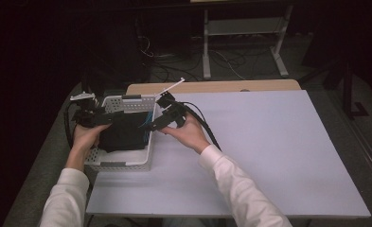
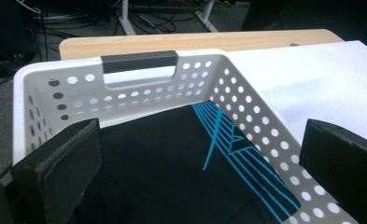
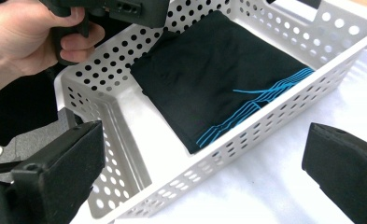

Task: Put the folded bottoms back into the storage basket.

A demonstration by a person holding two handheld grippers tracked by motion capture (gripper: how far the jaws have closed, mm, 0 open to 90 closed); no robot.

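Garment (image 3: 214,70), black, folded, blue-lined: we found it lying flat inside the white perforated basket (image 1: 127,163) on the tabletop (image 1: 269,156). Soft, light, we judged; best pinched at a folded edge. Left claw (image 1: 109,118) and right claw (image 1: 148,126) were spread, empty.

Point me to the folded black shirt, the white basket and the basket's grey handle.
folded black shirt (image 3: 209,70), right gripper view, middle of the cloth.
white basket (image 3: 125,140), right gripper view, bare floor inside.
grey handle (image 2: 139,60), left gripper view, middle of the bar on the far wall.
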